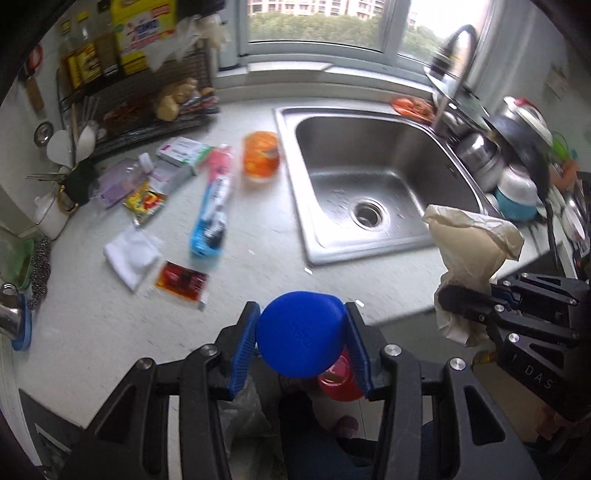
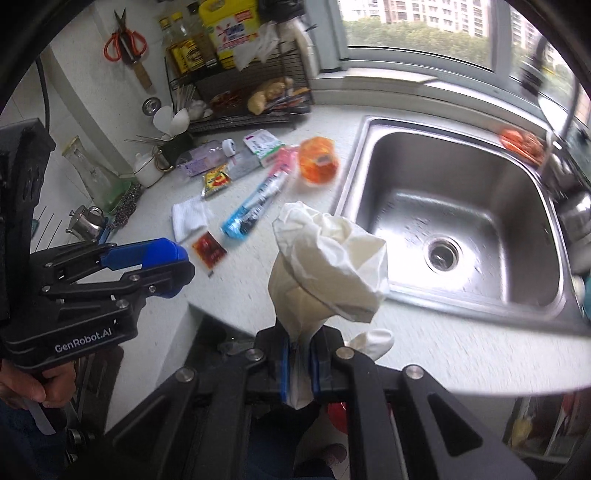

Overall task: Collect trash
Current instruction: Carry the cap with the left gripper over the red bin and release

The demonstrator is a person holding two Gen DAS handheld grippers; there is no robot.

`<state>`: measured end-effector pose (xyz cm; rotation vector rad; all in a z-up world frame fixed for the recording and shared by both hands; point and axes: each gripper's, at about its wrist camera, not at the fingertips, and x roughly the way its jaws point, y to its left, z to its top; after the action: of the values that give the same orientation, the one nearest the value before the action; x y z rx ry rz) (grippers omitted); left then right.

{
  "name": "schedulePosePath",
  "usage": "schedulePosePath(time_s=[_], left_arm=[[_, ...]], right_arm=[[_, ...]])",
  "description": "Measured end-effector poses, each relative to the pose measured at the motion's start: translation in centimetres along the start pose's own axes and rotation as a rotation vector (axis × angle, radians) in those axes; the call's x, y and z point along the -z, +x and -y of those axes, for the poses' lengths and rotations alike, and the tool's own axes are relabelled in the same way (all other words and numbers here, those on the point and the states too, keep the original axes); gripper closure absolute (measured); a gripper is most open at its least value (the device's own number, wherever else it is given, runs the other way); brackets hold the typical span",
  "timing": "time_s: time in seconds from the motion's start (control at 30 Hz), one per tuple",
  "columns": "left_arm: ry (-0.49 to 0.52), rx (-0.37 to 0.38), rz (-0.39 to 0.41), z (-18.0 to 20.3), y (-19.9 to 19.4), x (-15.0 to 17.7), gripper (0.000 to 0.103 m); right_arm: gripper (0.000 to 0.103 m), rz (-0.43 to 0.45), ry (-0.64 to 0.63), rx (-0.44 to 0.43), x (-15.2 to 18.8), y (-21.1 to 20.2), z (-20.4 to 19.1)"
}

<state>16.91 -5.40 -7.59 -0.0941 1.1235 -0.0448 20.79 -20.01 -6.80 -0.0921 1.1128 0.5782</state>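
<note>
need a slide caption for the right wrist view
Right gripper clamps crumpled white rubber glove beside steel sink.

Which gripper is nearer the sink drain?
Right. The right gripper, clamping crumpled tissue, is beside the sink's front corner; the left gripper, holding a blue cap, is further along the counter.

Soft daylight from the window [image 1: 314,22], motion blur, fisheye-bent edges.
</note>
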Motion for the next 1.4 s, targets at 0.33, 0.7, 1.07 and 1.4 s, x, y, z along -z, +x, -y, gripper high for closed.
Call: schedulePosePath(time_s=[0.33, 0.7, 1.07, 1.4], left_arm=[[0.099, 0.067, -0.089, 10.1, 1.1, 6.7, 0.060], [0.169, 0.096, -0.214, 15.2, 7.4, 11.4, 0.060], [0.170, 0.127, -0.313, 15.7, 25.0, 17.4, 0.060], [0.168, 0.160, -0.362, 16.0, 37.3, 21.9, 0.060]], right_arm=[[0.095, -0.009, 0.127, 0.074, 10.5, -4.3, 4.9], [0.095, -0.066, 0.258, 0.112, 17.7, -2.5, 9.0], [0.095, -0.162, 0.362, 0.119, 23.7, 10.5, 13.2], [0.095, -0.229, 0.388, 0.140, 28.2, 22.3, 17.0]])
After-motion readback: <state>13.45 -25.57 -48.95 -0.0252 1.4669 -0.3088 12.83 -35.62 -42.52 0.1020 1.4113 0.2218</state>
